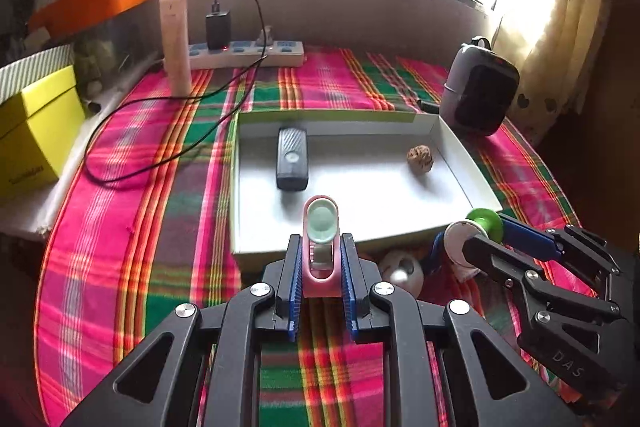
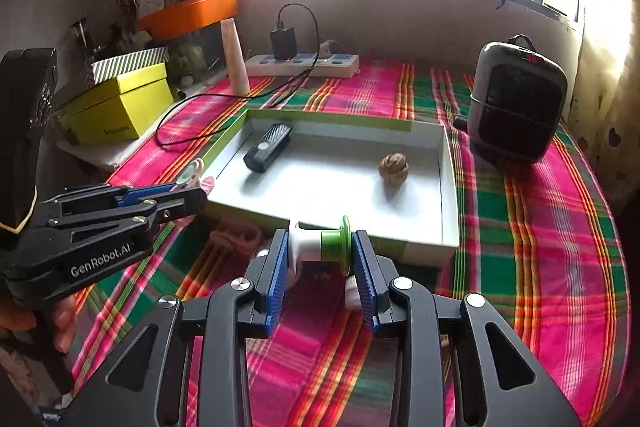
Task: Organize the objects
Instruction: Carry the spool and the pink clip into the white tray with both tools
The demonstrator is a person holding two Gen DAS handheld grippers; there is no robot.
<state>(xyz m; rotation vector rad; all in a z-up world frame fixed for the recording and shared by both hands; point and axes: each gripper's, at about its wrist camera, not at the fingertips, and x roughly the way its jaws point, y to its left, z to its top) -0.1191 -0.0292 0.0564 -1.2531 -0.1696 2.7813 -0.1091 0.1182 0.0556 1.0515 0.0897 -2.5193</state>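
Black device [image 1: 292, 159] and walnut [image 1: 420, 158] already lie in the tray [image 1: 468, 171] — left gripper [image 1: 320, 259] clamps a pink gadget [image 1: 321, 247], right gripper [image 2: 322, 259] a spool [image 2: 320, 242], both near it, unplaced.

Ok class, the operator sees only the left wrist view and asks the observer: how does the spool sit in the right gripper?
Observer: Crosswise; the right gripper clamps both end flanges of the spool, white end left, green right.
Operator: Is the heater on?
Observer: The heater has a top display glowing red.
Operator: Anything under my gripper?
Observer: A hand, beneath the left gripper holding the pink gadget.
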